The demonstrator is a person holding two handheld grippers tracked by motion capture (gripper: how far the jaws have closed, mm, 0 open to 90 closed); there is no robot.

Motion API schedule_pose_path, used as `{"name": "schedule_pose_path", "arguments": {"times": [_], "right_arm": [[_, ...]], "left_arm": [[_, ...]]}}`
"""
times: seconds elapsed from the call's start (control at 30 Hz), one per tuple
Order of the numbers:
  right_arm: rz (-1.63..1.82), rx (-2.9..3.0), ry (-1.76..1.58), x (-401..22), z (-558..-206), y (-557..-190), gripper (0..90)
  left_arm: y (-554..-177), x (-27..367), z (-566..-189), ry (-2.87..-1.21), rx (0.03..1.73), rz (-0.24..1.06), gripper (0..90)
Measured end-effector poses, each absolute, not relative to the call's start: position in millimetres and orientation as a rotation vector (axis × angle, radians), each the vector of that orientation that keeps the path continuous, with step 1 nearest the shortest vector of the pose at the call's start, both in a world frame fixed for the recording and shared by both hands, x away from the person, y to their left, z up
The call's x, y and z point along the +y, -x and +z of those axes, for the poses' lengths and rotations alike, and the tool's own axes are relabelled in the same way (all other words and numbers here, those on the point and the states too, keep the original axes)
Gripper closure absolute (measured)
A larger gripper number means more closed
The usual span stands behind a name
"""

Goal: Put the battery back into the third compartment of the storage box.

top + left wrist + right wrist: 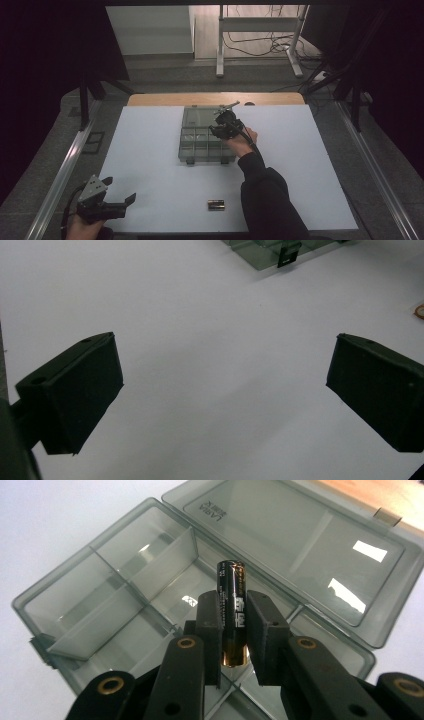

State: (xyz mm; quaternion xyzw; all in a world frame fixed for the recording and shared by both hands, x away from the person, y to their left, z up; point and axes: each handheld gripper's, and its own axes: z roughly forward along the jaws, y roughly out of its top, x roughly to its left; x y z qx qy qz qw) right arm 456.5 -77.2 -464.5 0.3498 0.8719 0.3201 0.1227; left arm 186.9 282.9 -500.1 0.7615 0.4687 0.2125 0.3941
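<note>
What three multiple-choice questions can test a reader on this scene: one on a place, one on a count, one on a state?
1. Where does the right gripper hover?
A. over the organizer box
B. beside the table's left edge
C. over the floor

2. How many batteries are visible?
A. one
B. two
C. four

3. How stand the left gripper's jaws?
A. shut on a battery
B. open, nothing between
C. shut on the lid

Key: 1 A, the high view places it over the box. 2 B, a held battery and a loose battery on the table. 3 B, bare table shows between the jaws.
</note>
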Motion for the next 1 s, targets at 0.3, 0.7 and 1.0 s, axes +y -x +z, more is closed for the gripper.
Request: {"name": "schedule_pose_path", "arguments": {"times": [0.3,0.7,1.0], "right_arm": [[0.932,2.538,-1.045,-78,-469,-458,62.4],[0.920,2.602,-0.920,-91,-451,-429,8.7],[0.992,2.649,-0.844,-102,-450,-397,0.0]], "left_arm": [[-187,283,-500,-1.933,1.187,0.536,1.9],[-187,282,-500,-1.936,1.189,0.540,1.9],[-187,282,-500,-1.938,1.189,0.541,1.9]]}}
